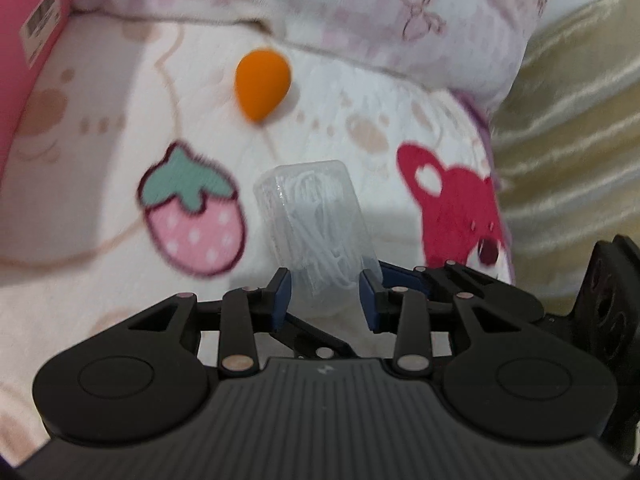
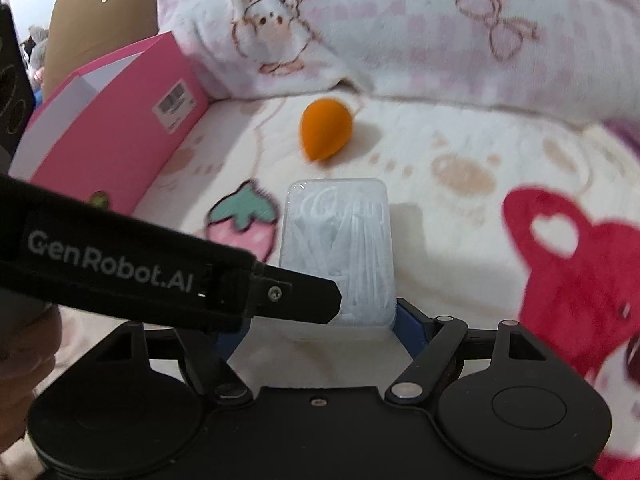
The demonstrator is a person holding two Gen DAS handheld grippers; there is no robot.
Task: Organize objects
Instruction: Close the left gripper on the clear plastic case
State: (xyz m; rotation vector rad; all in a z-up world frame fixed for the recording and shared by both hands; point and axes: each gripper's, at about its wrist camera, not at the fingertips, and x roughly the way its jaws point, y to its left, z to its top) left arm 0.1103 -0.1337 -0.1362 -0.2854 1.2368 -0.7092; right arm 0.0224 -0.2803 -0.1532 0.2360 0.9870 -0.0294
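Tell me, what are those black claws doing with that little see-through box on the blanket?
A person is tidying things with a claw in each hand. The clear plastic box, full of thin white sticks, sits between the pads of both the left claw and the right claw. The pictures are too blurry to show which one really grips it. An orange egg-shaped sponge lies loose on the cartoon blanket beyond the box, and an open pink box waits off to the side.
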